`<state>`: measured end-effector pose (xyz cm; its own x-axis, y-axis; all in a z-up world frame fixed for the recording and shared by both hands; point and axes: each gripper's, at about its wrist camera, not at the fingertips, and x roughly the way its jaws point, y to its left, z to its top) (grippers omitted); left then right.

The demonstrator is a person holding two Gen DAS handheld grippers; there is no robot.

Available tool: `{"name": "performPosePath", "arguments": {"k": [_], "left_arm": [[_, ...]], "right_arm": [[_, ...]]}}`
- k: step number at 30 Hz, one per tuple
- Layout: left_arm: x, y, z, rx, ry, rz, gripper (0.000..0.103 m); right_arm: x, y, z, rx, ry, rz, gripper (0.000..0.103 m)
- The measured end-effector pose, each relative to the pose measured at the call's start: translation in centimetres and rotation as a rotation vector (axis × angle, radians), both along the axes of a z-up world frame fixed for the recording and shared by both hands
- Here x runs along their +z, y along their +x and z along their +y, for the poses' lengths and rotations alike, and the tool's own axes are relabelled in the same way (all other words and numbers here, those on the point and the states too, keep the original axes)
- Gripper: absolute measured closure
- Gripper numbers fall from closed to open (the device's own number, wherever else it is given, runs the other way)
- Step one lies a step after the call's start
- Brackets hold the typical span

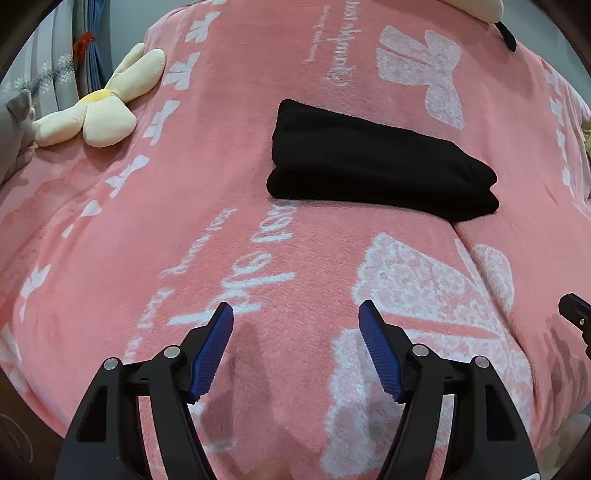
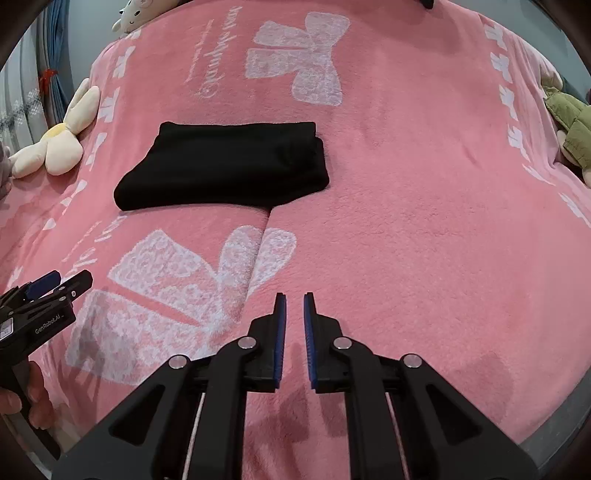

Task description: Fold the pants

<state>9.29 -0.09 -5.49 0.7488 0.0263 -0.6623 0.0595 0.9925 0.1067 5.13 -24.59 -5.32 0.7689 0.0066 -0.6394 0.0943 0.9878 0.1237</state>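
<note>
The black pants lie folded in a compact rectangle on the pink blanket; they also show in the right wrist view. My left gripper is open and empty, held above the blanket well short of the pants. My right gripper has its jaws nearly together with a narrow gap and holds nothing, also short of the pants. The left gripper shows at the left edge of the right wrist view. A part of the right gripper shows at the right edge of the left wrist view.
A cream flower-shaped plush lies at the bed's left edge, also in the right wrist view. A white plush sits at the far end. A green plush lies at the right edge. A crease in the blanket runs toward me from the pants.
</note>
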Motion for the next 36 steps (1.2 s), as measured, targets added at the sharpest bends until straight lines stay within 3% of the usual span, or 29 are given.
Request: {"name": "performPosePath", "arguments": {"k": [3, 36], "left_arm": [[0.02, 0.01, -0.04, 0.000, 0.000, 0.001, 0.035], [0.05, -0.07, -0.10, -0.010, -0.011, 0.009, 0.035]], "right_arm": [[0.07, -0.09, 0.14, -0.005, -0.008, -0.004, 0.076], [-0.07, -0.03, 0.51, 0.008, -0.022, 0.000, 0.075]]}}
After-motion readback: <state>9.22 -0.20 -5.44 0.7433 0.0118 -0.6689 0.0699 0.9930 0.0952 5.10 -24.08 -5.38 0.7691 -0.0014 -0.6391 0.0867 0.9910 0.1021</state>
